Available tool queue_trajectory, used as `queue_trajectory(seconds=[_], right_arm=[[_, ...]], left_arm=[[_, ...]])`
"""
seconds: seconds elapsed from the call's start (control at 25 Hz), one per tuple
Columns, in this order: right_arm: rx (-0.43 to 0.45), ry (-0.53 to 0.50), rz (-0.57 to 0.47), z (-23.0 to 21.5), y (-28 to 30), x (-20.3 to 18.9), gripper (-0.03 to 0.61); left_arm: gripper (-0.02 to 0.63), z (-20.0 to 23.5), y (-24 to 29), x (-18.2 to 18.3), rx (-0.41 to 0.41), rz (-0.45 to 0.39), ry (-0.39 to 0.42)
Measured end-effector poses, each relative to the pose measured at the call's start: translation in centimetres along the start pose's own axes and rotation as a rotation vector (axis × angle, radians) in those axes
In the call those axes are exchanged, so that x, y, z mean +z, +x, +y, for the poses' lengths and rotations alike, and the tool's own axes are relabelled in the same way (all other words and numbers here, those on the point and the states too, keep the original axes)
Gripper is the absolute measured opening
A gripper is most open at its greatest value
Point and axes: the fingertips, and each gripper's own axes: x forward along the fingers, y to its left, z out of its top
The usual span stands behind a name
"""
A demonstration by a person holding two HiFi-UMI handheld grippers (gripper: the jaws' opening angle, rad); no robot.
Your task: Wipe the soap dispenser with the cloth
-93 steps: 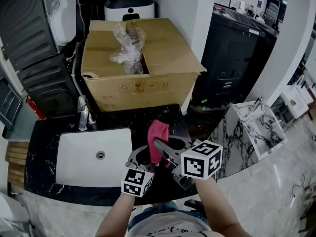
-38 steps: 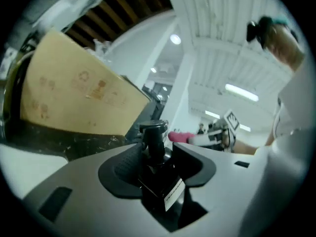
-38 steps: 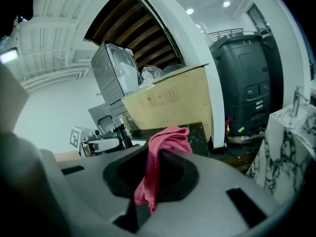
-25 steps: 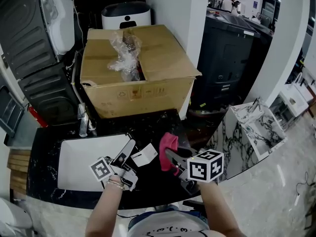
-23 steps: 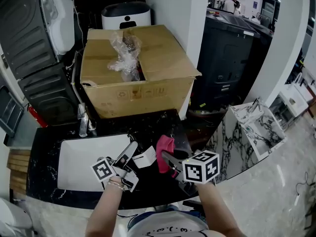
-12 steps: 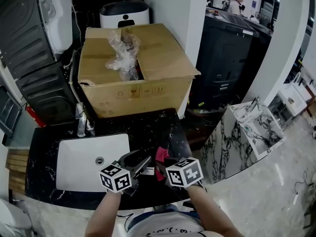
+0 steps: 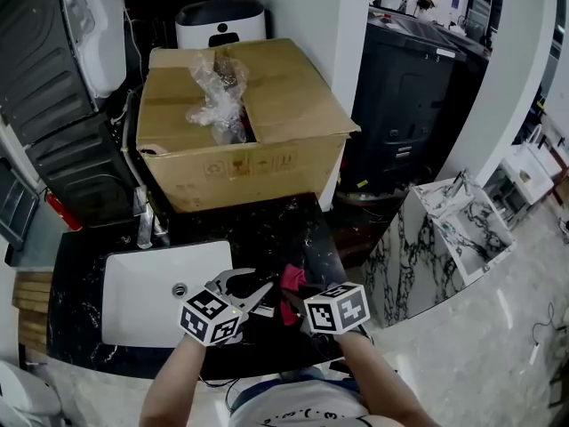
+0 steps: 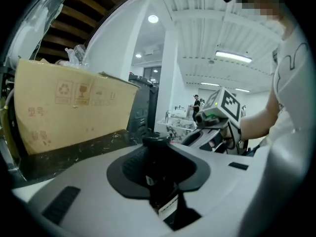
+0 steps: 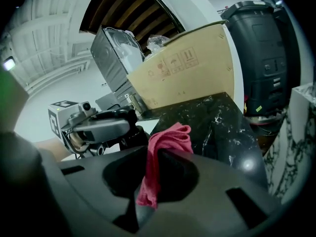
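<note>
1. Both grippers have sunk and drawn together since a second ago. The left gripper point(image 7: 244, 286) has rolled over, so the white label it showed the head camera is now out of sight.
2. It now sits just right of the sink point(image 7: 133, 285), over the black countertop point(image 7: 293, 229). Its jaws are closing round the soap dispenser point(image 8: 157, 158), a dark bottle that stands upright between the pads with its pump head on top.
3. Farther right of the sink, the right gripper point(image 7: 290, 302) has its jaws pinched tight on the pink cloth point(image 7: 291, 279). The cloth bunches over the tips and hangs down between them.
4. That cloth lies just beside the left gripper's jaws. Whether it touches the dispenser cannot be told.
5. Behind the sink stands an open cardboard box point(image 7: 267, 105).
</note>
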Motion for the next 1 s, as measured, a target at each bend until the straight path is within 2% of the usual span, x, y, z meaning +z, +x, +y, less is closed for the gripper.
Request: queue_trajectory(seconds=[0.08, 0.16, 0.32, 0.44, 0.52, 0.6, 0.68, 0.84, 1.0], right_arm=[[-0.001, 0.006, -0.001, -0.1, 0.0, 0.1, 0.049], [0.003, 0.009, -0.022, -0.2, -0.3, 0.7, 0.049], [0.036, 0.028, -0.167, -0.3, -2.8, 4.2, 0.049], [0.074, 0.047, -0.299, -0.3, -5.1, 7.6, 0.049], [0.088, 0.037, -0.341, -0.2, -5.7, 9.0, 0.049], [0.096, 0.010, -0.350, 0.1, -5.7, 9.6, 0.049], [0.116, -0.031, -0.350, 0.9, -5.2, 10.0, 0.049], [0.145, -0.092, -0.362, 2.3, -4.0, 10.4, 0.049], [0.149, -0.118, -0.360, 2.8, -4.1, 10.3, 0.049]], left_arm=[[0.103, 0.1, -0.1, -0.1, 0.000, 0.002, -0.031], [0.100, 1.0, -0.7, 0.2, -0.003, -0.074, -0.168], [0.100, 4.8, -4.1, 2.3, -0.026, -0.411, -0.594], [0.100, 7.4, -6.5, 3.5, -0.084, -0.664, -0.897], [0.100, 8.5, -7.7, 4.3, -0.115, -0.805, -1.043], [0.100, 9.3, -8.3, 4.4, -0.120, -0.886, -1.124], [0.100, 9.6, -8.3, 4.3, -0.124, -0.922, -1.174], [0.101, 9.1, -7.8, 4.4, -0.148, -0.948, -1.240], [0.100, 9.0, -7.5, 3.9, -0.125, -0.938, -1.278]])
